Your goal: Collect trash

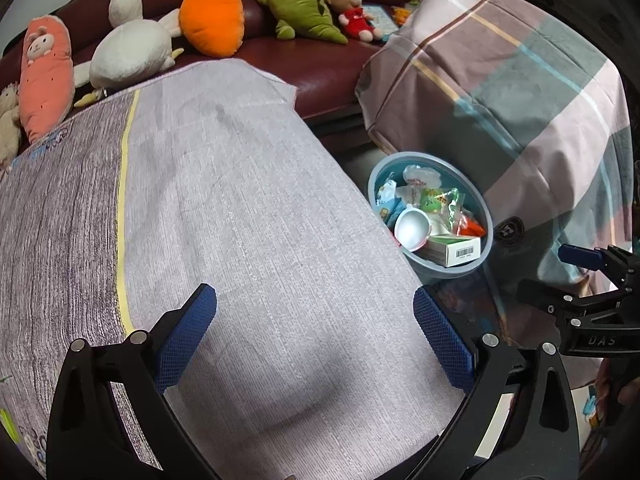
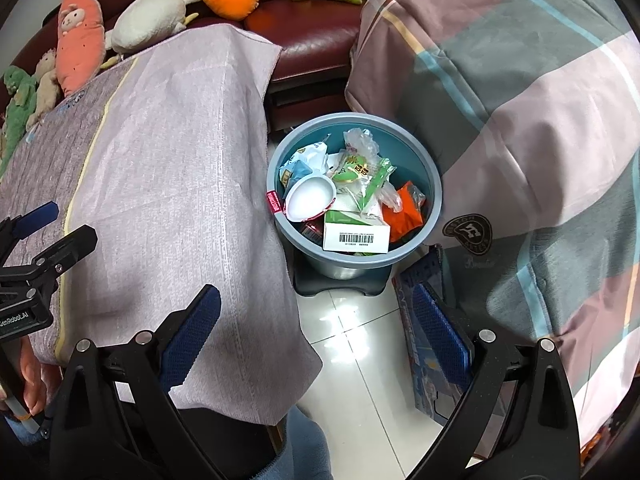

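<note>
A blue-grey trash bin [image 2: 434, 184] stands on the tiled floor between the cloth-covered table [image 2: 168, 152] and a plaid-covered piece of furniture [image 2: 520, 100]. It holds a white cup [image 2: 310, 197], a green-and-white barcode box [image 2: 356, 232], plastic wrappers [image 2: 360, 172] and an orange packet [image 2: 404, 212]. My right gripper [image 2: 316, 332] hangs open and empty over the table edge and floor, short of the bin. My left gripper [image 1: 316, 336] is open and empty above the bare tablecloth [image 1: 240, 200]; the bin [image 1: 480, 204] lies to its upper right.
Plush toys [image 1: 208, 16] line a dark red sofa [image 1: 316, 68] behind the table. A flat printed box [image 2: 424, 360] leans by the plaid cover on the floor. The right gripper [image 1: 592, 284] shows at the left wrist view's right edge, the left gripper [image 2: 36, 248] at the right wrist view's left edge.
</note>
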Demonstrator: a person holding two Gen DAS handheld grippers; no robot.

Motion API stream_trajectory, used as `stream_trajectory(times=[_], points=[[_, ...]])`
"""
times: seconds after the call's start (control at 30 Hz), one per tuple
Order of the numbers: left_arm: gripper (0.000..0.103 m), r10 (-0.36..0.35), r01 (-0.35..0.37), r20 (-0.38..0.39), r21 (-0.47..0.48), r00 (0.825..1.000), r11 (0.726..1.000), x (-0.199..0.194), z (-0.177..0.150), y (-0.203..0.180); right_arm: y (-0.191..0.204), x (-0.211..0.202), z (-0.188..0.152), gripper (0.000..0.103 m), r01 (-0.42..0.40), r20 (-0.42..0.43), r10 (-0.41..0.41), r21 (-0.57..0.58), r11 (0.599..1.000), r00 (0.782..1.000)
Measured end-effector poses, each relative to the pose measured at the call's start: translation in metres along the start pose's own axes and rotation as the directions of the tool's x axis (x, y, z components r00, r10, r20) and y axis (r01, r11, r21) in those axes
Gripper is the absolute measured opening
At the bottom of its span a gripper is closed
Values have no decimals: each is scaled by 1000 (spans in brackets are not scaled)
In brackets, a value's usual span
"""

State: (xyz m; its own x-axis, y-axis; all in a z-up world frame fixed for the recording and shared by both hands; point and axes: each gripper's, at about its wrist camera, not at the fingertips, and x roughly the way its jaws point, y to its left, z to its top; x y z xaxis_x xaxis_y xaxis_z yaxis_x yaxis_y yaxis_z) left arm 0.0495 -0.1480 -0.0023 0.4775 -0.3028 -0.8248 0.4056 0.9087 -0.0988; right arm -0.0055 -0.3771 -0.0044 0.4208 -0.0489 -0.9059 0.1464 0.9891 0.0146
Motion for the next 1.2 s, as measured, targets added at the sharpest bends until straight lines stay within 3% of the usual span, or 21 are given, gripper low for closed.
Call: stream_trajectory(times=[1.2], points=[[99, 72, -72, -16, 4, 997, 997, 25, -2, -3, -8, 29, 10, 92, 9, -41, -8, 18, 1000, 999]])
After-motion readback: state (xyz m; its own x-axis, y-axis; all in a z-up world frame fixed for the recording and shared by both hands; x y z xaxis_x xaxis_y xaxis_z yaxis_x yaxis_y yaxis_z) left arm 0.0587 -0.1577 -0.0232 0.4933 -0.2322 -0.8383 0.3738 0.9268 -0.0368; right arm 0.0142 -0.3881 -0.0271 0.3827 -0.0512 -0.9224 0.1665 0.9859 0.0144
